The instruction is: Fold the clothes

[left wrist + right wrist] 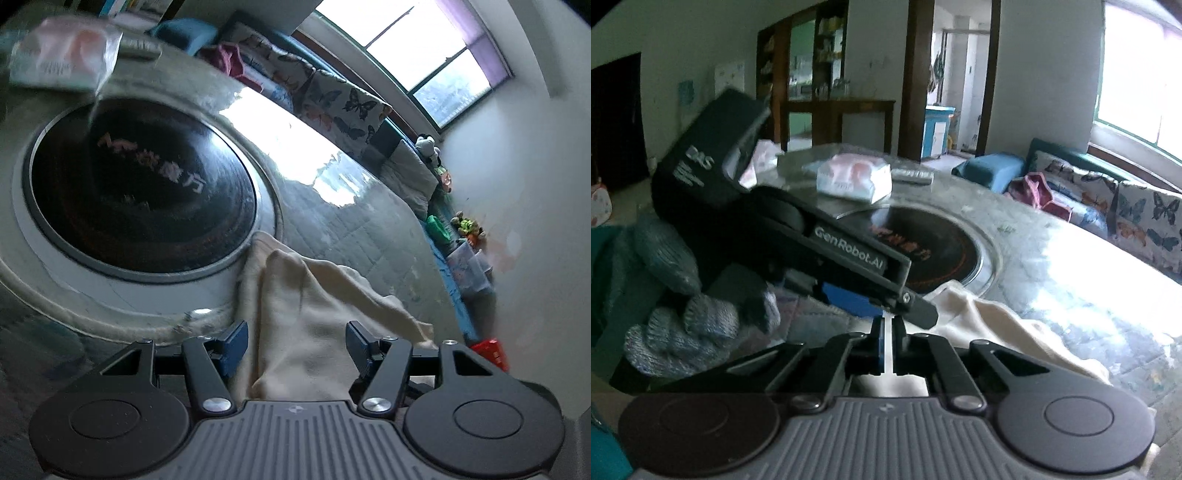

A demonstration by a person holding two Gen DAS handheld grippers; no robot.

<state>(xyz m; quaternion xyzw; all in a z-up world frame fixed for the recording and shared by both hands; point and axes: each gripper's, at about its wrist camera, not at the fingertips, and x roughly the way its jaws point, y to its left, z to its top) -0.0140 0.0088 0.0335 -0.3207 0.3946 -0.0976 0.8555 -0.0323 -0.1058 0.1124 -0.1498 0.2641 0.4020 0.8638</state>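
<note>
Tabletop (369,236), round and pale, dark disc (140,184) sunk in its middle; cream cloth (310,317) rumpled at the near edge, right of the disc.

Right gripper (886,354): jaws closed, cloth beneath them; whether a fold is pinched, cannot tell.

Left gripper (295,347): jaws apart, cloth lying between, untouched.

Step, by my reading: lift an edge. Best to bite a single layer and raise it slowly.

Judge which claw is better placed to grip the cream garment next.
Left. The left claw stands open with the cream garment between its pads; the right claw is already shut, apparently on its edge.
</note>
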